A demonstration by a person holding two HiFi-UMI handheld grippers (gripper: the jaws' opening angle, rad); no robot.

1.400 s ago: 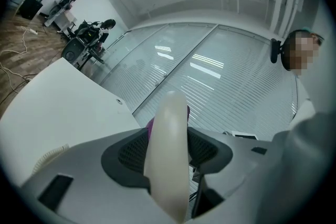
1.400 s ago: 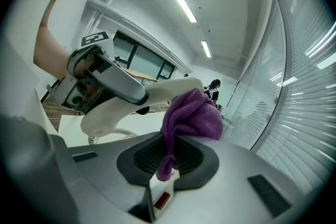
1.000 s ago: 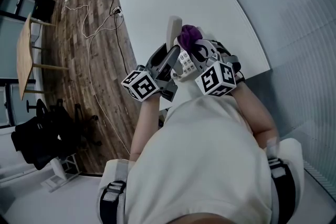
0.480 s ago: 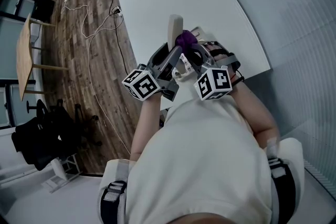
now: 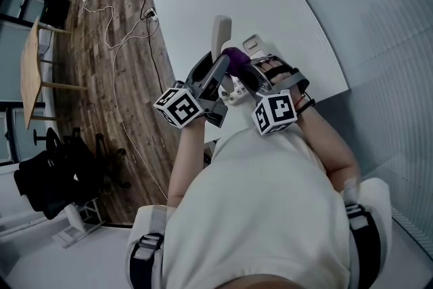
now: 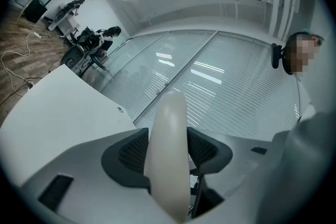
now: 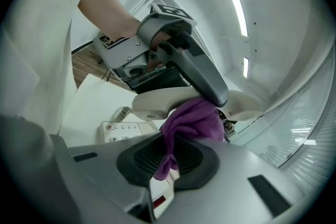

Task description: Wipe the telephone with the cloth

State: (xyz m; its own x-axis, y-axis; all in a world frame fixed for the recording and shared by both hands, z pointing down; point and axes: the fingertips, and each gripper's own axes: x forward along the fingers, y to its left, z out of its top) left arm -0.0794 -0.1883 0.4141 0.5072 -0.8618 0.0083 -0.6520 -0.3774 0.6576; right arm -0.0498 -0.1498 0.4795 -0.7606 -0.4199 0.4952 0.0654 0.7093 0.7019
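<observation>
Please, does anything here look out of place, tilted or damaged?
Only the handset stands out. It is off the telephone base and held up in the left gripper, with the purple cloth in the right gripper against it. That fits wiping. No spill or damage shows.

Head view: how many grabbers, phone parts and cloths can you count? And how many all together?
Grippers: 2, the left gripper and the right gripper
Telephone parts: 2, the cream handset and the base
Cloths: 1, the purple cloth
Total: 5
</observation>
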